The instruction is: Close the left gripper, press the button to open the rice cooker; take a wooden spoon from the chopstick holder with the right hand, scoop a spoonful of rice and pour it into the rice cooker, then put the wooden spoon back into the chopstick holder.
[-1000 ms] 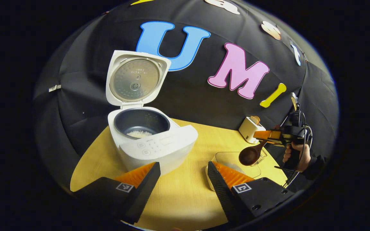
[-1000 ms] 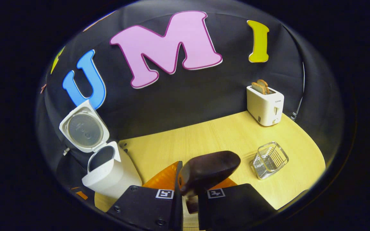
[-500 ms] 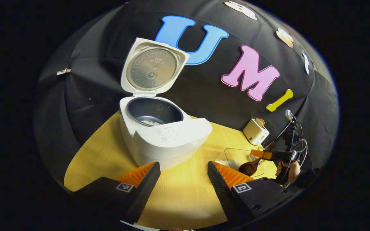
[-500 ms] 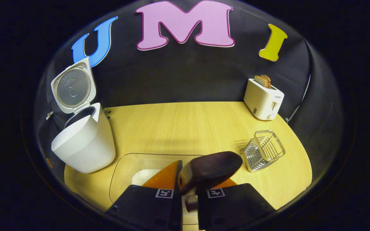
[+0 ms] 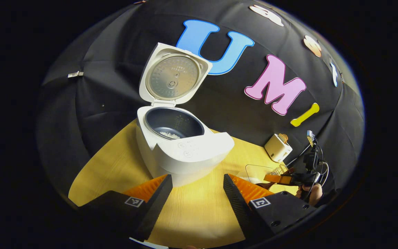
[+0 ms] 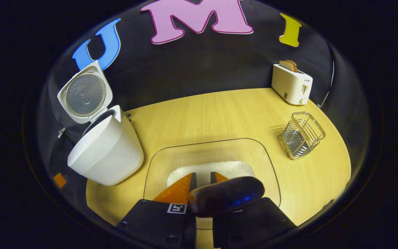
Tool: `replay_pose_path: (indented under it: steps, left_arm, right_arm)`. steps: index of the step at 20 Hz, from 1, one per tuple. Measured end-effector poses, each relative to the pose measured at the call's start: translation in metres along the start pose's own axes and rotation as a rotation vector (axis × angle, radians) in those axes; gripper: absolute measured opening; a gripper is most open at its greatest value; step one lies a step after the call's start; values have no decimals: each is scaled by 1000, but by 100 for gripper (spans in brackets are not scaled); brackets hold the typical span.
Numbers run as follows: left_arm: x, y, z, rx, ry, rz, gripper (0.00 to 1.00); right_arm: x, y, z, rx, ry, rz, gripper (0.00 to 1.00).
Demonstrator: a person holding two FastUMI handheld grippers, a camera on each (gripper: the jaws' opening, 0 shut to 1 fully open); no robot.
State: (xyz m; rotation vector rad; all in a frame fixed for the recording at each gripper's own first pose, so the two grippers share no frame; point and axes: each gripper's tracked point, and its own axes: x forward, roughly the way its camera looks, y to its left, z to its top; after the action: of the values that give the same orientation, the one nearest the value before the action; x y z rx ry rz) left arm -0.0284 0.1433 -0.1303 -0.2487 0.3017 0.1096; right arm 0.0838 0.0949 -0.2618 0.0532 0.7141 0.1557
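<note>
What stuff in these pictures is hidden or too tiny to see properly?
- Wooden spoon handle, right gripper view: hidden between the right gripper's fingers.
- Rice in the clear tray, right gripper view: the near part is covered by the spoon bowl.
- Rice cooker panel markings, left gripper view: too small.
- Toaster, left gripper view: tiny, details unclear.

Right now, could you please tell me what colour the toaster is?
The toaster is white or cream, clearest in the right gripper view.

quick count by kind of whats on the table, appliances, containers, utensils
appliances: 2, the rice cooker and the toaster
containers: 2, the clear rice tray and the wire chopstick holder
utensils: 1, the wooden spoon
total: 5
</note>
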Motion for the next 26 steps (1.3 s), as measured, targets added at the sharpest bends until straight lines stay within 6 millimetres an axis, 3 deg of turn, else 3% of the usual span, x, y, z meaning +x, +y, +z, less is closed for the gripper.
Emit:
replay_pose_path:
  steps: [3,7,12,20,23,26]
  left_arm:
    - [-3,3,0,0,-3,6,96]
    - [-7,10,-1,-15,-7,18,96]
    - [-15,18,2,-24,-14,36,96]
    - [-15,17,3,-7,-8,37,96]
    - [-13,10,3,4,-2,28,96]
    - [-13,4,3,16,2,18,96]
  right_arm:
    - [-2,21,-6,47,28,39,11]
    - [-1,27,-7,74,38,38,11]
    - [3,27,-1,313,87,62,12]
    - [-9,-1,14,597,87,85,11]
    - [-12,-19,6,679,94,63,11]
    - [-16,-29,11,769,78,74,11]
